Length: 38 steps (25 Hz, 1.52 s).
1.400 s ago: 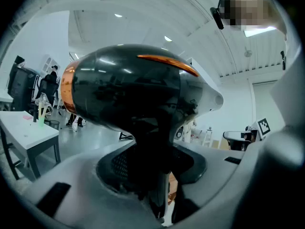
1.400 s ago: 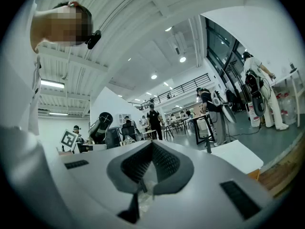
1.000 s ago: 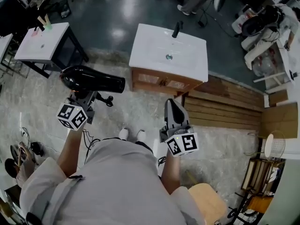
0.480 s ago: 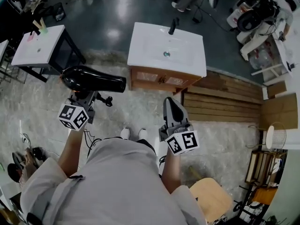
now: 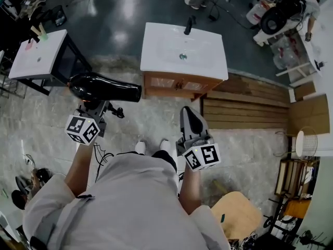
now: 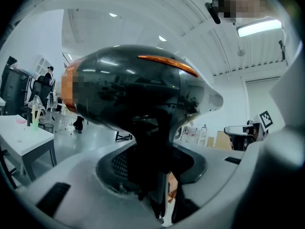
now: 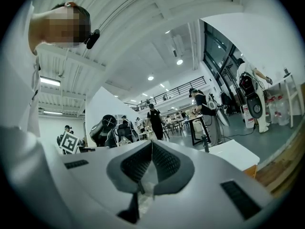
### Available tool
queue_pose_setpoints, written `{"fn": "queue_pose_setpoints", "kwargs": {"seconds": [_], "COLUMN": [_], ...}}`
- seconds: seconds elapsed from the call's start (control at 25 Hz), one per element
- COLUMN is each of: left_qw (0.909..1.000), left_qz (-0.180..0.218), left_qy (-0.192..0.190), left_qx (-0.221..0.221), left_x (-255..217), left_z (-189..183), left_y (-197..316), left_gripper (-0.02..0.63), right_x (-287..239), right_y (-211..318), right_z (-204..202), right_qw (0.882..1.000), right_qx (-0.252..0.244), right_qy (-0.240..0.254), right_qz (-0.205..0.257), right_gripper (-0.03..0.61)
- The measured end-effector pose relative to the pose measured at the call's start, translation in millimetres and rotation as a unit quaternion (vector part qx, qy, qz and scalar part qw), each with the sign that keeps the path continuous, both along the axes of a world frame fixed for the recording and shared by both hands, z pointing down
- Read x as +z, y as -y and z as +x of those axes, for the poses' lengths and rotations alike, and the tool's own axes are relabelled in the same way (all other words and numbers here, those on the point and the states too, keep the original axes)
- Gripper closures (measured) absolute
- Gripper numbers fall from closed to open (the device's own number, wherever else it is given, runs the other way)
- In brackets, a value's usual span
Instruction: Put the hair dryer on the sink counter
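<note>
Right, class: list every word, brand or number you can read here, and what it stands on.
No readable text anywhere.
Left gripper and right gripper: black-and-white square marker patterns only, no letters.
Hair dryer: no brand legible.

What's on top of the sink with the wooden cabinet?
On the sink counter: a black faucet at the back, a drain in the middle. The cabinet hides its inside.
</note>
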<state>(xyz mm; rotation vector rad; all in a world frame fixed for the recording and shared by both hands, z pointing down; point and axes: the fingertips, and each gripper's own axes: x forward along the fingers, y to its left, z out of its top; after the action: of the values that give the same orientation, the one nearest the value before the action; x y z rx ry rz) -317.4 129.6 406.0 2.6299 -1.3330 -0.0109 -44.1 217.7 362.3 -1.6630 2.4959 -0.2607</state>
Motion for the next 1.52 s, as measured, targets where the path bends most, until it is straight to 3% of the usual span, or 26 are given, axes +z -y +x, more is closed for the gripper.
{"fn": "queue_pose_setpoints", "kwargs": {"seconds": [0.32,1.08,1.52], "left_qw": [1.0000,0.9981,0.9961], "left_qz": [-0.004,-0.001,-0.003], "left_qy": [-0.001,0.003,0.012], "left_qx": [0.000,-0.062,-0.087], "left_x": [4,1,-2], "left_z": [18,130,177], "left_y": [5,24,19], "left_gripper": [0.443,0.443,0.443], "right_x": [-3,1,3], "right_y": [8,50,60], "right_z": [15,122,155], "right_qw": [1.000,0.997,0.993], "right_qx": [-0.004,-0.075,-0.120], "right_qy": [-0.002,0.004,0.008], "right_qz": [0.005,0.008,0.007], "right_gripper": [0.571,0.571,0.571]}}
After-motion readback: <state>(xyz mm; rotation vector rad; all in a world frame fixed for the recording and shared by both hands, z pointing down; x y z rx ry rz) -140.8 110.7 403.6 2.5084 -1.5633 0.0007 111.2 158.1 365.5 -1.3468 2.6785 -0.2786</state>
